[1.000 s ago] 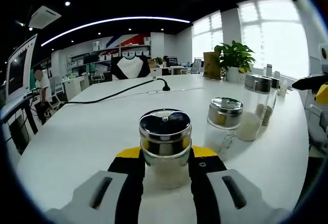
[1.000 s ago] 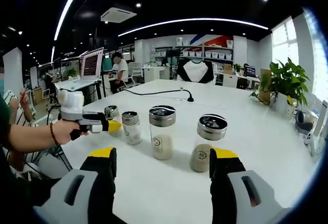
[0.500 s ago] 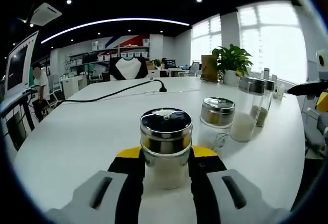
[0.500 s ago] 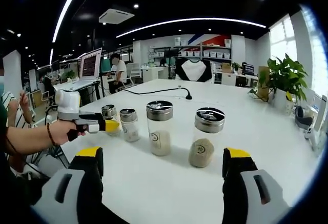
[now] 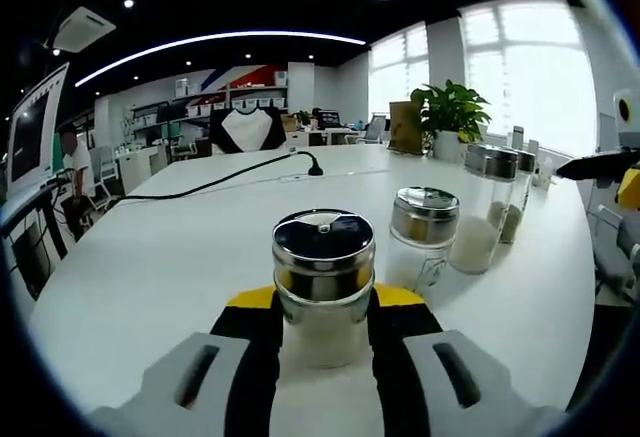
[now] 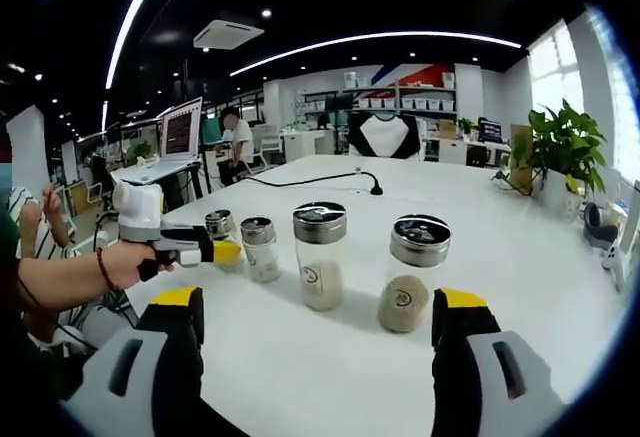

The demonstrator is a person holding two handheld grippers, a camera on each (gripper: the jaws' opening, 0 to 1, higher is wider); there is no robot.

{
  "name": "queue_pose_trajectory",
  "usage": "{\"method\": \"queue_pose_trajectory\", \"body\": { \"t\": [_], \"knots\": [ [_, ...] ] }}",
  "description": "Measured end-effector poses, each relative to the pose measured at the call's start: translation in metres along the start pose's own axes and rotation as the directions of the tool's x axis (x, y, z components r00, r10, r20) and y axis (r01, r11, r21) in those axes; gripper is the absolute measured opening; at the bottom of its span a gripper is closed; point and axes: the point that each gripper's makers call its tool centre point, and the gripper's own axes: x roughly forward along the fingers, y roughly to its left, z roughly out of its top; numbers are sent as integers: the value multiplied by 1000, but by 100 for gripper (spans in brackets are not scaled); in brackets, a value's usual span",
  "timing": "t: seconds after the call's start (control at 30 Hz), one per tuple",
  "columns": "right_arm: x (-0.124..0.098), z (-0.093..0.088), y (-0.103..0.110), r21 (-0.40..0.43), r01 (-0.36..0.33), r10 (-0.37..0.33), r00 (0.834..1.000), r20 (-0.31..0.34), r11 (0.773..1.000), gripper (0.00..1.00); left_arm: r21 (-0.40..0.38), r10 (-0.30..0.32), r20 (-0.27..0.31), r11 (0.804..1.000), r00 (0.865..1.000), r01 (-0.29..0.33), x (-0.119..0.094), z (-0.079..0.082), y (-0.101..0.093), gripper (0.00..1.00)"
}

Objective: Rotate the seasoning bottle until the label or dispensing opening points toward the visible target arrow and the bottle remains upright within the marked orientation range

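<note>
A small glass seasoning bottle (image 5: 322,277) with a chrome lid and pale powder stands upright on the white table (image 5: 150,267). My left gripper (image 5: 322,305) is shut on it, its black and yellow jaws pressing both sides. In the right gripper view the same bottle (image 6: 219,225) is the leftmost of a row, and a hand holds the left gripper (image 6: 212,250) on it. Beside it stand a small bottle (image 6: 262,248), a taller bottle (image 6: 320,255) and a wide bottle (image 6: 412,272). My right gripper (image 6: 322,342) is open with wide jaws, short of that row and holding nothing.
A black cable (image 5: 230,185) with a plug runs across the far part of the table. A potted plant (image 5: 452,115) stands at the back right. A laptop (image 6: 181,129) sits on a desk to the left, where a person is seated. The table's near edge is close to my right gripper.
My right gripper's jaws have spread wider than a second ago. The left gripper stays shut on its bottle, and both views have shifted slightly.
</note>
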Motion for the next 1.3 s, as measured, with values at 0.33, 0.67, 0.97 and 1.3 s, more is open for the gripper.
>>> {"method": "queue_pose_trajectory", "body": {
  "t": [0.33,0.67,0.97,1.3],
  "knots": [
    [-2,-5,-3,15,7,-6,1000,-17,1000,96,2,-13,8,1000,1000,13,0,0,-1,35],
    [-5,-5,-4,13,11,-11,1000,-19,1000,95,30,-41,15,999,999,41,1,1,0,36],
    [-7,-7,-5,24,15,-14,1000,-25,1000,94,34,66,19,997,998,-67,-18,-6,4,52],
    [-12,-10,-8,34,26,-25,999,-26,999,94,-118,218,49,970,975,-211,-30,0,11,47]
  ]
}}
